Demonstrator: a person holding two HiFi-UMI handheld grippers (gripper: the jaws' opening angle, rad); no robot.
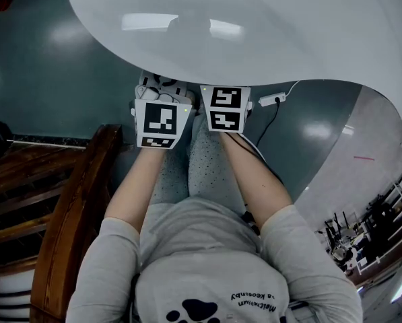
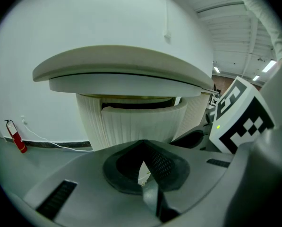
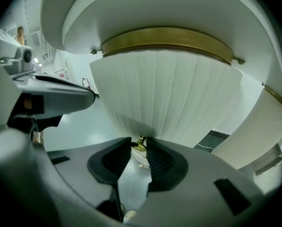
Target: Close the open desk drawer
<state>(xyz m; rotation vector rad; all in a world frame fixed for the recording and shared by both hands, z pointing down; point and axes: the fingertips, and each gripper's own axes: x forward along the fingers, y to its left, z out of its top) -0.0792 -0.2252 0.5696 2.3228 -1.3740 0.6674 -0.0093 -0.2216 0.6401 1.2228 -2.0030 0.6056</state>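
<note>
The drawer's ribbed white curved front [image 3: 169,93] with a brass band fills the right gripper view, under the round white desk top [image 1: 254,25]. A small brass knob [image 3: 140,146] sits between the tips of my right gripper [image 3: 140,150], filling the narrow gap between its pads. In the left gripper view the drawer front [image 2: 141,122] stands out a little from the desk body, with a dark slot above it. My left gripper [image 2: 143,148] is short of it, pads together, holding nothing. In the head view both marker cubes [image 1: 161,123] [image 1: 225,108] sit side by side at the desk's edge.
A dark wooden chair [image 1: 73,207] stands at my left. A power strip with a cable [image 1: 271,100] lies on the floor to the right. A red fire extinguisher [image 2: 17,138] leans by the wall. Racks [image 1: 382,227] stand at the far right.
</note>
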